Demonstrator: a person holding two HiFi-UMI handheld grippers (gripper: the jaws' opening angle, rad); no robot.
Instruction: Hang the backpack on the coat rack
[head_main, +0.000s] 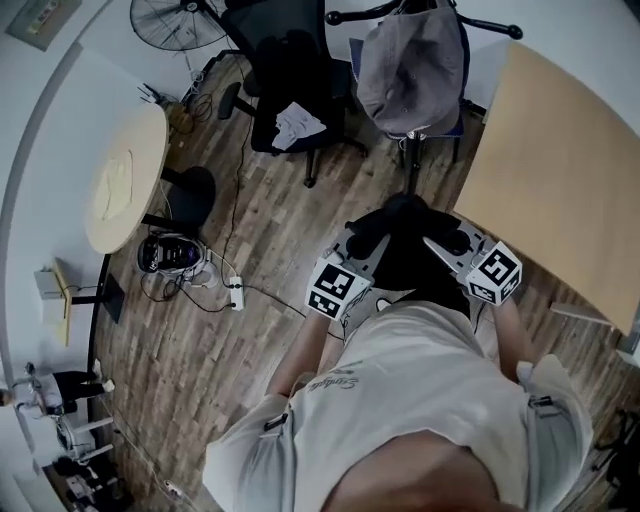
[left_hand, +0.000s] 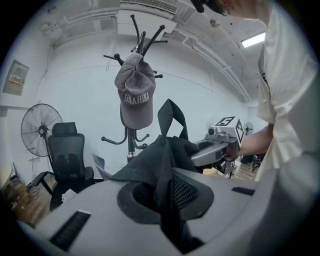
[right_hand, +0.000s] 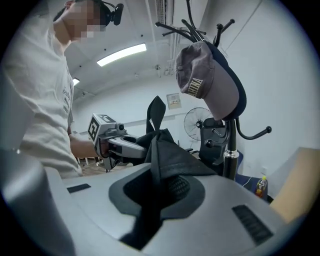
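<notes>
The black backpack (head_main: 405, 240) hangs in the air between both grippers, in front of the person's chest. My left gripper (head_main: 362, 243) is shut on its fabric (left_hand: 165, 160) from the left. My right gripper (head_main: 441, 246) is shut on the fabric (right_hand: 167, 155) from the right. A black strap loop (left_hand: 170, 117) stands up from the bunched cloth. Just ahead stands the coat rack (left_hand: 131, 145), its pole (head_main: 412, 168) upright. A grey cap (left_hand: 135, 95) hangs on one of its upper hooks (right_hand: 187, 25). The lower hooks (right_hand: 255, 134) are bare.
A wooden table (head_main: 560, 170) stands close on the right of the rack. A black office chair (head_main: 290, 90) is behind it on the left, with a fan (head_main: 170, 20) further back. A round table (head_main: 125, 180) and cables with a power strip (head_main: 235, 292) lie to the left.
</notes>
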